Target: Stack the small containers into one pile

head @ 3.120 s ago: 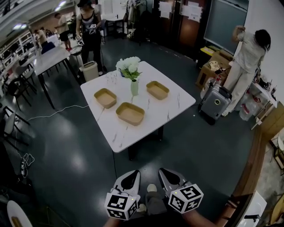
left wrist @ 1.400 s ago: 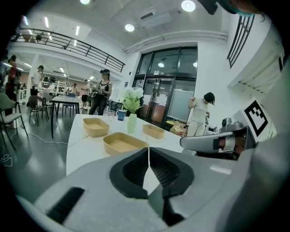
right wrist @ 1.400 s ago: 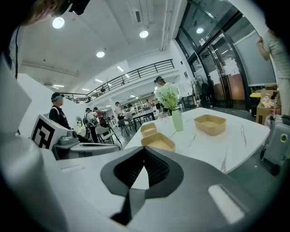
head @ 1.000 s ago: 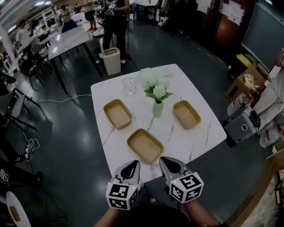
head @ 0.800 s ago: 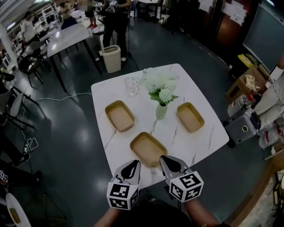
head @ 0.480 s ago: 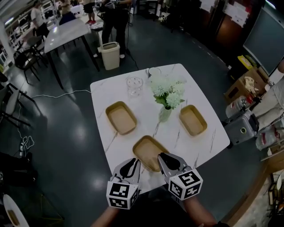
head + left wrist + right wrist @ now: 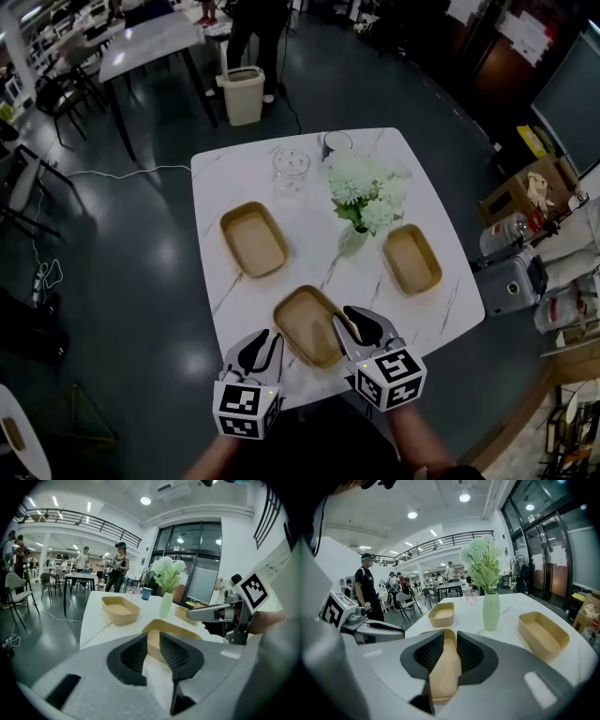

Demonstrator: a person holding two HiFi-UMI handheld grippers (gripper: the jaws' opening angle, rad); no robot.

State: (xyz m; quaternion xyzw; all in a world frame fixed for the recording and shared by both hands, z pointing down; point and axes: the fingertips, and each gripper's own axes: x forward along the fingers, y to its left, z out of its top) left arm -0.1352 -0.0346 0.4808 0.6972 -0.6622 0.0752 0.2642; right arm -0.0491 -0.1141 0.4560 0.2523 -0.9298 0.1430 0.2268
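Observation:
Three tan containers lie apart on the white table (image 7: 216, 202): a left one (image 7: 253, 239), a near one (image 7: 307, 324) and a right one (image 7: 412, 259). My left gripper (image 7: 261, 345) hovers at the table's near edge, just left of the near container (image 7: 174, 629). Its jaws are opening, with nothing pressed between them. My right gripper (image 7: 356, 326) hangs over the near container's right rim. Its jaws are opening too, and the near container (image 7: 445, 667) shows through the gap, not gripped. The left container (image 7: 442, 613) and right container (image 7: 541, 634) lie farther off.
A green vase (image 7: 352, 241) with white flowers (image 7: 367, 186) stands between the containers. A clear glass (image 7: 291, 170) and a cup (image 7: 336, 145) stand at the far edge. People, tables and chairs are beyond; a bin (image 7: 243, 94) stands on the dark floor.
The view has closed in on the table. Both grippers have come forward to the near container, and their jaws have parted from shut.

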